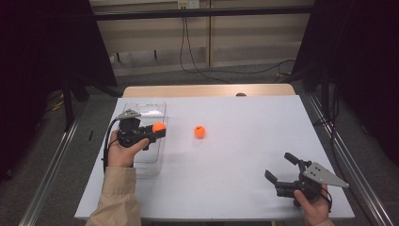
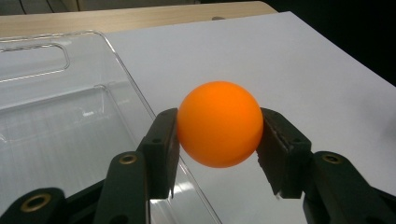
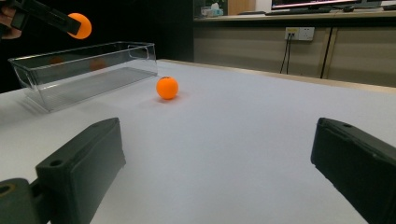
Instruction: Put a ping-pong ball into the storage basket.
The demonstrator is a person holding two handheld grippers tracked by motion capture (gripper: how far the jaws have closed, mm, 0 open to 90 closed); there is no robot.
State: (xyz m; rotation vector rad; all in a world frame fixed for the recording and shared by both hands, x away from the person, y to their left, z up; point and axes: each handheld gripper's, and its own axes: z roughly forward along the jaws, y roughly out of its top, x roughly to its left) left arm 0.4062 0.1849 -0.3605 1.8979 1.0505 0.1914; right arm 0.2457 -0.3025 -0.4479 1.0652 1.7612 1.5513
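My left gripper (image 1: 157, 129) is shut on an orange ball (image 1: 159, 126), pinched between both pads (image 2: 163, 144) and held above the right rim of a clear plastic bin (image 1: 141, 110). In the left gripper view the ball (image 2: 219, 123) hangs over the bin's edge (image 2: 130, 88). A second orange ball (image 1: 200, 132) lies on the white table, right of the bin. My right gripper (image 1: 282, 167) rests near the table's front right, open, nothing between its jaws. From the right gripper view the loose ball (image 3: 167, 87) sits well ahead, the bin (image 3: 84, 70) beyond it, and the held ball (image 3: 80, 25) above.
The white table top (image 1: 244, 141) stretches wide between both hands. A wooden strip (image 1: 207, 90) borders its far edge. Cables (image 1: 197, 66) run across the floor behind, and metal rails (image 1: 51, 165) flank both sides.
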